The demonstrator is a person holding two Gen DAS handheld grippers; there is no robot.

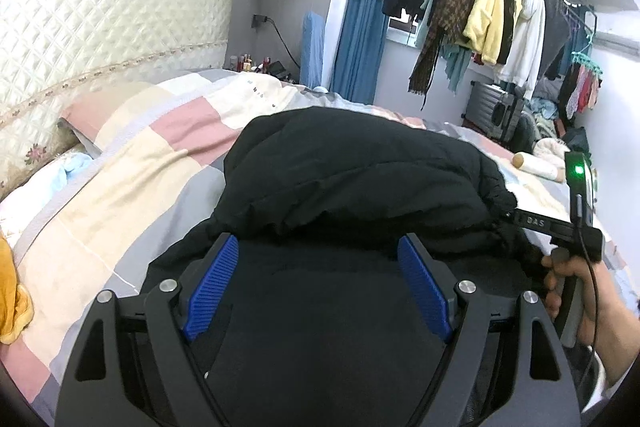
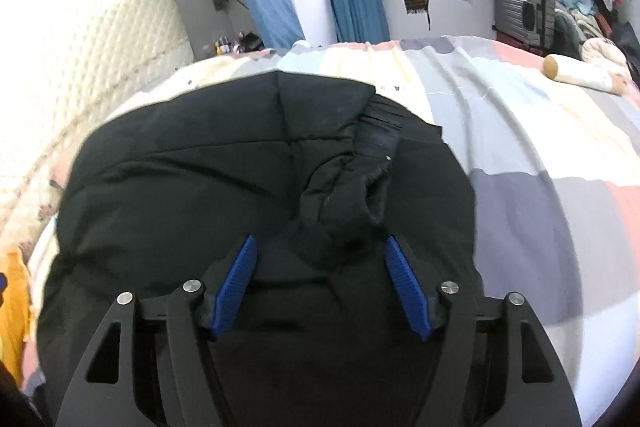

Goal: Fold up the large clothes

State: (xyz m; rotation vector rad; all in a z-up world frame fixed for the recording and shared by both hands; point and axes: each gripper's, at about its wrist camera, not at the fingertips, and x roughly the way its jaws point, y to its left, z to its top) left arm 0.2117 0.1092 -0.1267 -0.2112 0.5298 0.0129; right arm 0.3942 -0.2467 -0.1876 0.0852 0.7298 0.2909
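A large black padded jacket [image 1: 352, 171] lies bunched on the bed, its near edge folded over. My left gripper [image 1: 318, 247] is open, its blue pads on either side of the jacket's near edge, just above it. In the right wrist view the same jacket [image 2: 208, 179] fills the middle, with a ribbed cuff [image 2: 380, 135] on a sleeve lying on top. My right gripper [image 2: 320, 247] is open over the sleeve's lump, holding nothing. The right gripper's body and the hand on it [image 1: 576, 267] show at the right edge of the left wrist view.
The bed has a patchwork cover [image 2: 540, 155] in pink, grey and cream, and a quilted cream headboard [image 1: 100, 27]. A yellow garment [image 1: 12, 291] lies at the left edge. Clothes hang on a rack [image 1: 488, 11] beyond the bed. A soft toy [image 2: 580, 73] lies at the far right.
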